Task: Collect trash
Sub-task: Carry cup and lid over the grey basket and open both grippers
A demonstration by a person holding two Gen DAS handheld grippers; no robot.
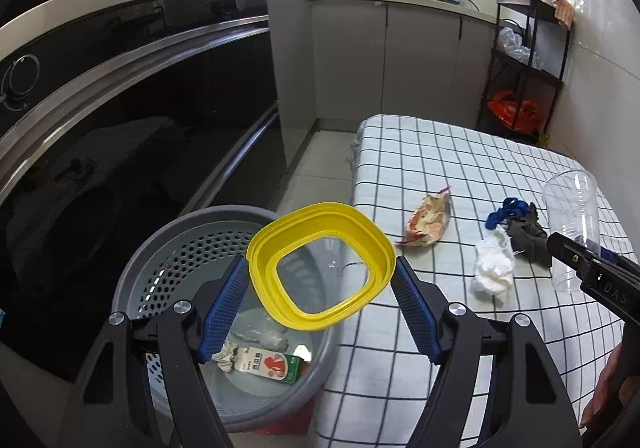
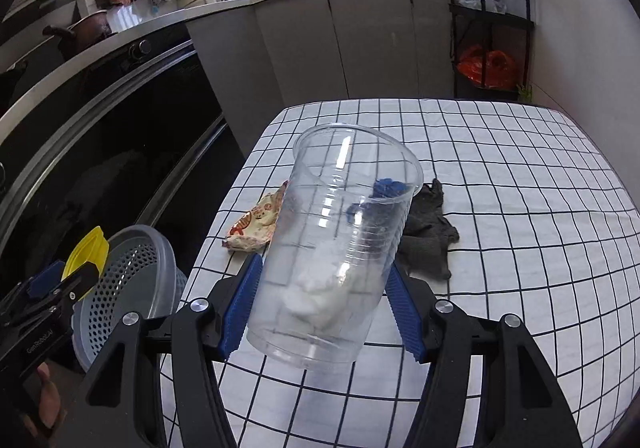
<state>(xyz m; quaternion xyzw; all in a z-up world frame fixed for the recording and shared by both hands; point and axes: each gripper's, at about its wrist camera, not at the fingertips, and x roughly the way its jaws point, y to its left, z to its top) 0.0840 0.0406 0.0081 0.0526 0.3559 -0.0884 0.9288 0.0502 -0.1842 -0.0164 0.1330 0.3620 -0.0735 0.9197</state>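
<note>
Left claw (image 1: 322, 300) grips yellow ring lid (image 1: 320, 264) over grey bin (image 1: 180, 248) off bench's (image 1: 440, 152) left edge, set to drop. Right claw (image 2: 322, 308) clamps clear cup (image 2: 340, 240) above bench, clear of wrapper (image 2: 256, 228) and rag (image 2: 428, 236).

A table (image 2: 500, 176) draped in a white cloth with a dark grid pattern carries the loose items. On it lie a crumpled snack wrapper (image 1: 429, 221) printed in red and cream near the left edge, a wadded white tissue (image 1: 494, 268) further right, a crumpled dark grey cloth (image 2: 430, 236) just beside the tissue, and a small blue item (image 1: 505, 210) touching the grey cloth on its far side. The rest of the cloth is bare. Beside the table's left edge, a grey perforated waste basket (image 1: 168, 260) stands on the pale tiled floor (image 1: 316, 156), with a milk carton (image 1: 272, 366) and crumpled scraps on its bottom.
</note>
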